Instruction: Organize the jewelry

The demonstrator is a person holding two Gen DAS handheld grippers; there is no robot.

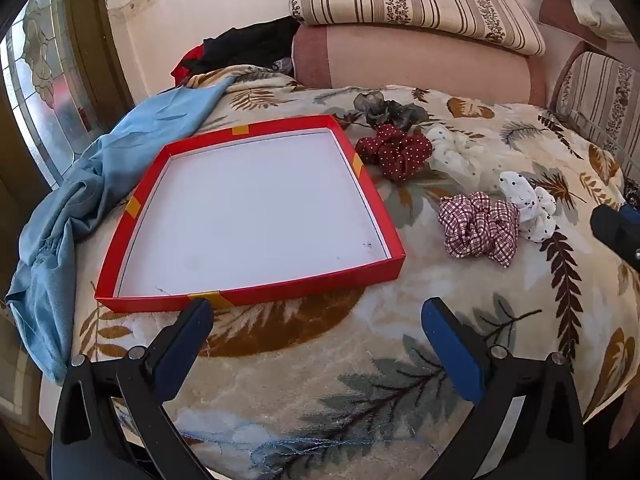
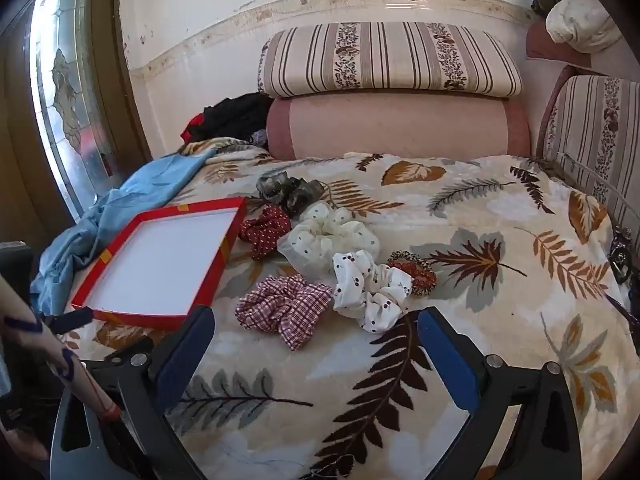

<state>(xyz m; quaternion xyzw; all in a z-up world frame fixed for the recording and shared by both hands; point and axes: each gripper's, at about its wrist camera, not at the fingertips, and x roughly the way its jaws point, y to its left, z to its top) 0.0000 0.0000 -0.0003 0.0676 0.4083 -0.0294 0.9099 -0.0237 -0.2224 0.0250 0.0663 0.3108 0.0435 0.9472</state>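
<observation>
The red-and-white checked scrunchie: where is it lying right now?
The checked scrunchie lies on the leaf-print blanket, right of the red tray and beside the white dotted scrunchie, in both wrist views.

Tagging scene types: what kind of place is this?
Likely a home bedroom or sitting room: a leaf-patterned plush blanket over a bed or couch, striped cushions against the wall, a stained-glass door.

A red tray (image 2: 224,256) with a white floor and yellow tape patches is seen on a cream blanket (image 2: 460,216) printed with brown and grey leaves. Scrunchies are shown in red-white check (image 2: 286,306), dark red with white dots (image 2: 266,232), and white with dark specks (image 2: 370,284). A light blue cloth (image 1: 76,200) is seen beside the tray.
</observation>
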